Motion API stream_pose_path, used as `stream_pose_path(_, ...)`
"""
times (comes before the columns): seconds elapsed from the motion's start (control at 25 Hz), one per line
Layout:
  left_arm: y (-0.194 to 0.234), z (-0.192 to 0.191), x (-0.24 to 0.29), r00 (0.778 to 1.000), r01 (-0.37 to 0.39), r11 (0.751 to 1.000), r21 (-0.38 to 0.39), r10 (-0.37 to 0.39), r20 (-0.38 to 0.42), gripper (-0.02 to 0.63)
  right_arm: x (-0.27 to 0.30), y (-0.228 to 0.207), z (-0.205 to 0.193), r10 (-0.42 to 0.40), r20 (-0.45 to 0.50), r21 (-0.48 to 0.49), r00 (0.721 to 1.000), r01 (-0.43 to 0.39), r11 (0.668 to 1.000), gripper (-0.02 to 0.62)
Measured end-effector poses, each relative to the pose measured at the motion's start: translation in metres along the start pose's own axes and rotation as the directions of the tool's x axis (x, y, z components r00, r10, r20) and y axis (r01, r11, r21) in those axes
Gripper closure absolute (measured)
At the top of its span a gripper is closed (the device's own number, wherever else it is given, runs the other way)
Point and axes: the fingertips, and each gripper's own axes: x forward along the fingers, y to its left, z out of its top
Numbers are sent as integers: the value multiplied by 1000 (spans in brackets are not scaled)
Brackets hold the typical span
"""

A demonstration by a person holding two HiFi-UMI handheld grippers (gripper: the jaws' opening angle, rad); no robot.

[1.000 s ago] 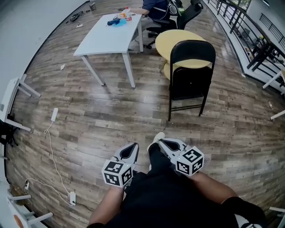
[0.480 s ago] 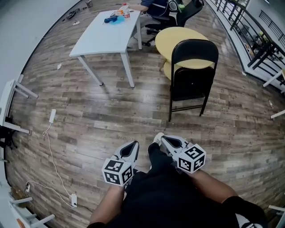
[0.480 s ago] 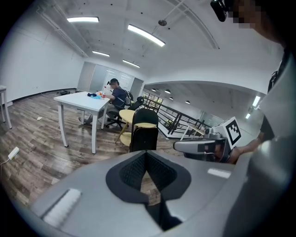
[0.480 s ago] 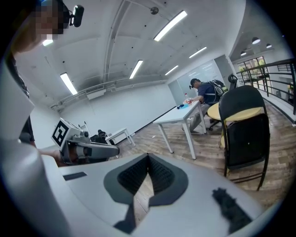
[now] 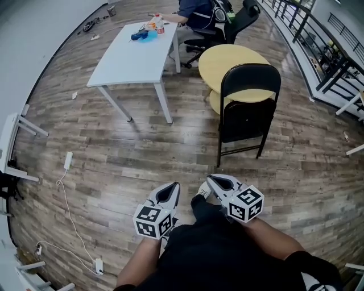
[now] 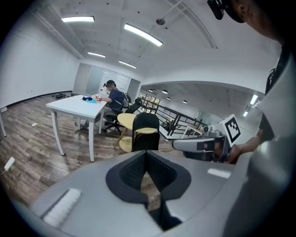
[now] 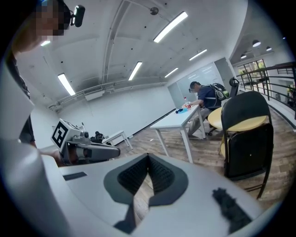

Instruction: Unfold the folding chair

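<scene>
While the folding chair is stood upright on the wooden floor in the middle distance, a little to the right, it is seen folded flat, its black seat turned up against the frame below the padded backrest. It is placed just in front of a round yellow table, whose edge is seen through the gap under the backrest; whether the two touch cannot be told.

Neither claw is at the chair: both are held near, well apart from it, low in front of the person's dark-clothed body. The left claw is closed fully, its ribbed pads met at the tips with nothing between them. The right claw is likewise closed on nothing and is pointed roughly toward the chair. A light shoe is seen on the floor between the two claws.

Farther off to the left, a white tabletop is set with a blue item and small containers at its far end, where a seated person is turned to it beside a black office chair. A white cable is laid along the floor at the left, and a black railing is run along the far right.
</scene>
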Motion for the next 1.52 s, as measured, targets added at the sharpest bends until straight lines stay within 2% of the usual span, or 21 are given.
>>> stream_pose_path(0.2,13,26,27,999,33,999,37,-33,-6,598,23,-30,25,-13,-1,0,1000,13,1000,600)
stream_pose_path(0.44,32,50,62,998,50,998,34,-49,-34,598,47,-68,48,-37,-2,17,999,37,999,600)
stream_pose_path(0.56,40,66,77,997,57,997,53,-54,-51,598,56,-96,63,-66,21,53,998,65,996,600)
stream_pose_path(0.8,57,101,104,997,50,995,89,-44,-63,598,69,-138,103,-97,86,59,992,92,994,600)
stream_pose_path(1.16,58,141,148,994,91,980,180,-79,-69,598,51,-203,132,-209,193,105,959,192,976,600)
stream_pose_path(1.36,46,152,171,990,132,980,149,-124,-68,598,21,-211,133,-263,222,121,939,241,963,600)
stream_pose_path(1.52,28,155,192,982,182,967,179,-168,-91,598,-10,-223,123,-331,238,147,913,303,942,600)
